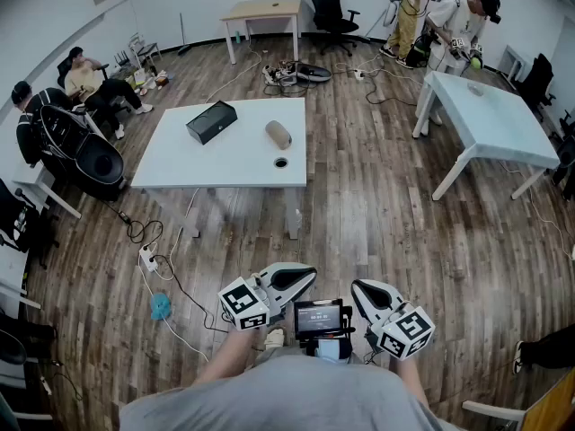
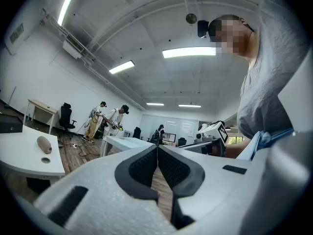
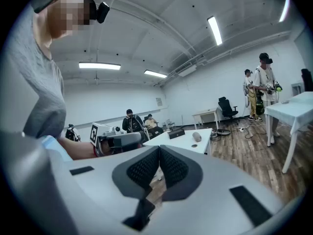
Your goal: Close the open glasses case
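Observation:
A black box-shaped case (image 1: 211,121) and a tan rounded case (image 1: 278,134) lie on the white table (image 1: 234,164), far ahead of me. From here I cannot tell which one stands open. Both grippers are held close to my body, well short of the table. My left gripper (image 1: 308,277) is shut and holds nothing, its pads meeting (image 2: 157,148). My right gripper (image 1: 358,290) is shut and holds nothing as well (image 3: 160,151). The left gripper view shows the tan case (image 2: 44,144) at far left. The right gripper view shows the black case (image 3: 176,133) and the tan case (image 3: 196,136).
A pale blue table (image 1: 490,119) stands at the right, with two standing people (image 1: 449,21) behind it. Seated people (image 1: 85,83) are at the left wall. Cables and a power strip (image 1: 148,259) lie on the wooden floor. A wooden desk (image 1: 265,12) and an office chair (image 1: 328,7) stand at the back.

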Action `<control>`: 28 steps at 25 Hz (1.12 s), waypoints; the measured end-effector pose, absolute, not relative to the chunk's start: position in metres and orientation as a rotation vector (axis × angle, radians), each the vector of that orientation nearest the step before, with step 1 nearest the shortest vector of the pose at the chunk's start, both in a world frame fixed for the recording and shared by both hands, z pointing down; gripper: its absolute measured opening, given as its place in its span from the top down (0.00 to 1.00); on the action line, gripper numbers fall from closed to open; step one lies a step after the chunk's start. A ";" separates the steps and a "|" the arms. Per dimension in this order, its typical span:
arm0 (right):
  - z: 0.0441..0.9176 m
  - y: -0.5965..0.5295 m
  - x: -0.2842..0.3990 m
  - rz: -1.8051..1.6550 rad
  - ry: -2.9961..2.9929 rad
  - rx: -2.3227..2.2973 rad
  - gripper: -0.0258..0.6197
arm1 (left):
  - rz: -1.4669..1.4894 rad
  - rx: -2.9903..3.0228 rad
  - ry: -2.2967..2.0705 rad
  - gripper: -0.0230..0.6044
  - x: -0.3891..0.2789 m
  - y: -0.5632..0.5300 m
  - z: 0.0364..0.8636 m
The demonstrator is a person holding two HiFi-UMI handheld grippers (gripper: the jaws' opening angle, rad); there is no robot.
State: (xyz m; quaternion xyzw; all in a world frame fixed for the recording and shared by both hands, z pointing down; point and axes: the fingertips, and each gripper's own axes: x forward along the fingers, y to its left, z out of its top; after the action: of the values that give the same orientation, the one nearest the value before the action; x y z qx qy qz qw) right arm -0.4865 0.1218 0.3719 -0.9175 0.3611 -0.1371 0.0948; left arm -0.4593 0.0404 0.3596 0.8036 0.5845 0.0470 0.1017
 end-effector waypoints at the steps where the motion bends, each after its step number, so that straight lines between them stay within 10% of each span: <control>1: 0.372 0.122 -0.487 -0.405 1.073 -2.721 0.91 | 0.140 2.377 1.718 0.93 -0.460 0.040 0.361; 28: 0.352 0.144 -0.510 -0.274 1.078 -2.718 0.91 | 0.108 2.409 1.766 0.93 -0.492 0.061 0.352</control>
State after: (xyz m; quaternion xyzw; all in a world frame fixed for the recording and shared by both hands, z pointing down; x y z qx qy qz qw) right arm -0.5098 0.1436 0.3519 -0.9206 0.3653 -0.0929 0.1023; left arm -0.4918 0.0613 0.3517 0.8037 0.5891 0.0361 0.0761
